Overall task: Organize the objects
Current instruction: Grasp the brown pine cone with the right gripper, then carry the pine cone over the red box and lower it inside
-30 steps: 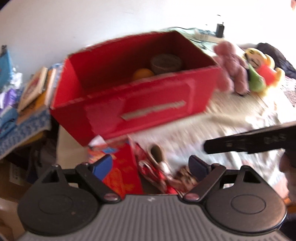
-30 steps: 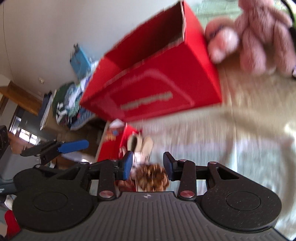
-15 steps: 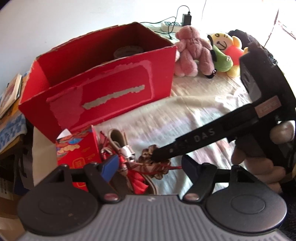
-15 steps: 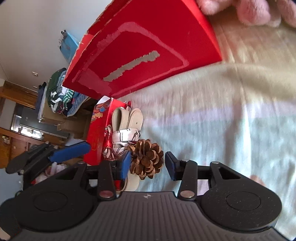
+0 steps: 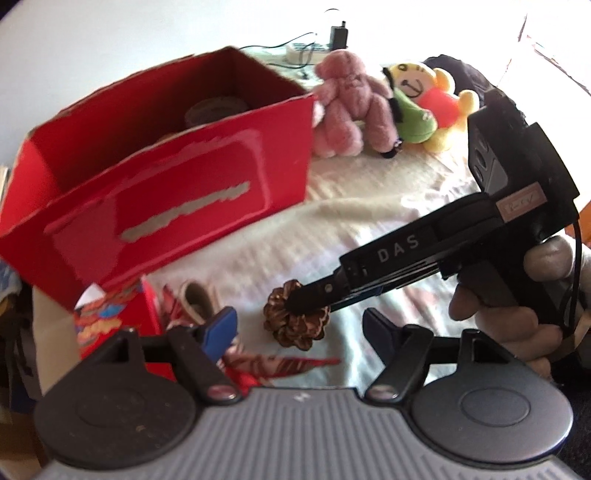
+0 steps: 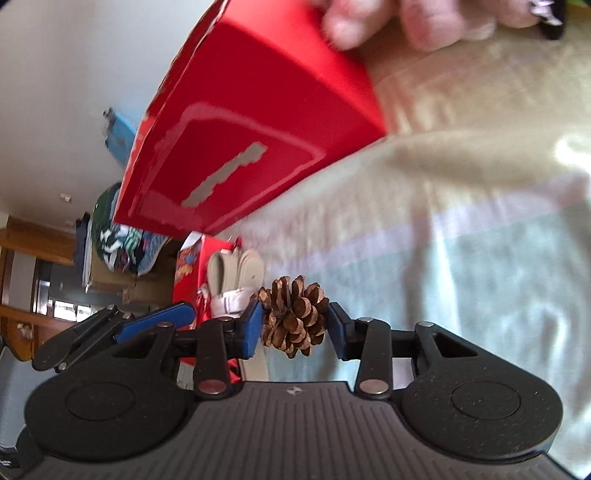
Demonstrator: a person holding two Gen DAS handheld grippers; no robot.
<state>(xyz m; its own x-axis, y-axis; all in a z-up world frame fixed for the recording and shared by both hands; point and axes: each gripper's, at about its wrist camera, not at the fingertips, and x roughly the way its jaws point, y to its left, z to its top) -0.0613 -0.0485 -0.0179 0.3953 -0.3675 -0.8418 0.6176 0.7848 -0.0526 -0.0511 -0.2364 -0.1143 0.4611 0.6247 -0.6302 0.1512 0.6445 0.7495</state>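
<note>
The open box [image 5: 166, 192] sits on the bedcover [image 5: 369, 221], toward its left edge. Inside it, near the back wall, lies what may be a roll of tape [image 5: 214, 107], though blur hides most of it. Two plush toys [image 5: 369, 107] lean side by side just right of the box, with a power strip [image 5: 306, 50] behind them by the wall. In front of the box, near its left corner, stands a small carton [image 5: 114, 325]; a pair of slippers [image 6: 236, 273] lies just beside it, and the pine cone [image 6: 293, 317] to their right.

white wall [image 5: 110, 33] behind, pale bedspread [image 6: 480, 240] (sunlit), wooden furniture [image 6: 33, 240] at left.
</note>
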